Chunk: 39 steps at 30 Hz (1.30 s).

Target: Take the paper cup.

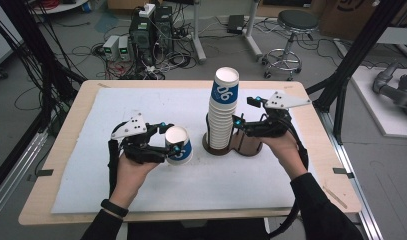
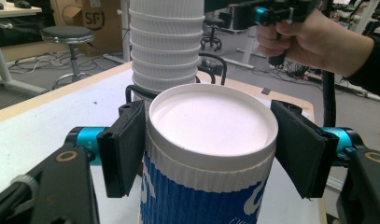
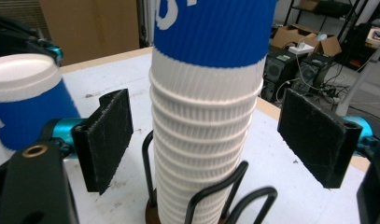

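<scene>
1. We see a single blue-and-white paper cup (image 1: 178,145) left of centre in the high view, upside down with its white base on top. It sits between the left gripper's (image 1: 172,141) pads, whose jaws stand narrow around its ribbed white band; one pad looks to touch it and the other is a sliver off, so whether it is firmly gripped we cannot tell.
2. We judge it is held inverted to match the stack.
3. Just right of it, at frame centre, the stack of cups (image 1: 223,110) stands inverted in a black wire holder (image 1: 241,141) on a round brown base, which keeps the column upright.
4. The right gripper (image 1: 237,123) flanks the stack low down, jaws wide and clear of it, likely to steady it.
5. Everything rests on a white mat (image 1: 91,150) over the wooden table (image 1: 36,205).
</scene>
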Each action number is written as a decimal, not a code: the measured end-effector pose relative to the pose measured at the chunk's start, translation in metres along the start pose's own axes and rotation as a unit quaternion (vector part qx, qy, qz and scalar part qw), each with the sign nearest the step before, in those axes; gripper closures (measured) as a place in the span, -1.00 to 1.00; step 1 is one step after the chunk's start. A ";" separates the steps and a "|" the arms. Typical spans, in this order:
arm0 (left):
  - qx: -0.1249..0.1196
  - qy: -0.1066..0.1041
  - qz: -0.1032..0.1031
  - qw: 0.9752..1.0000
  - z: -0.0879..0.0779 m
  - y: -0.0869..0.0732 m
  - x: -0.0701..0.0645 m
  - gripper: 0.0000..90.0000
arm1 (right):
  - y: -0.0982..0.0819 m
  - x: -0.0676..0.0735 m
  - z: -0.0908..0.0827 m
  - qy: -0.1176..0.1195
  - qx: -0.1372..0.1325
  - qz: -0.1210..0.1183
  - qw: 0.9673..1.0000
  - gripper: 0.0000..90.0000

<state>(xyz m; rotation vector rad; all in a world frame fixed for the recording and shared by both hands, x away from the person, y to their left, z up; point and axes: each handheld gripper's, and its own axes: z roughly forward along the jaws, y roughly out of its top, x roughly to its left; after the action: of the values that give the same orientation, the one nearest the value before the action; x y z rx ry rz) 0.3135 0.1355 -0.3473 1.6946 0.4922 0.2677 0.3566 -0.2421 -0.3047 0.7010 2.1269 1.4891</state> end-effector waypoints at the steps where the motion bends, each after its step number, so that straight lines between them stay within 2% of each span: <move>1: 0.000 -0.001 0.000 1.000 0.000 0.000 0.000 -0.35 | -0.002 0.001 -0.002 -0.001 -0.001 0.003 1.000 -0.59; 6: 0.002 -0.001 -0.001 1.000 0.001 -0.002 0.001 -0.35 | -0.013 0.005 -0.017 -0.002 -0.018 0.007 1.000 -0.59; 18: 0.005 0.001 -0.002 1.000 0.001 -0.004 0.001 -0.35 | -0.041 0.017 -0.035 0.001 -0.037 0.026 0.999 -0.59; 22: 0.005 0.003 0.000 1.000 0.000 -0.004 0.002 -0.35 | -0.056 0.023 -0.035 0.002 -0.037 0.035 0.999 -0.59; 26: 0.003 0.002 0.002 1.000 -0.001 -0.003 0.002 -0.35 | -0.064 0.028 -0.034 0.004 -0.032 0.033 0.999 -0.59; 39: 0.008 0.000 0.006 1.000 0.002 -0.003 0.001 -0.35 | -0.075 0.028 -0.035 0.001 -0.022 0.040 0.999 -0.59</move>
<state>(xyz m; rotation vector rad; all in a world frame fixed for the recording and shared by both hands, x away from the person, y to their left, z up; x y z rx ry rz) 0.3143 0.1344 -0.3507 1.7129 0.4853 0.2725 0.3024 -0.2713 -0.3664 0.7776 2.0832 1.5731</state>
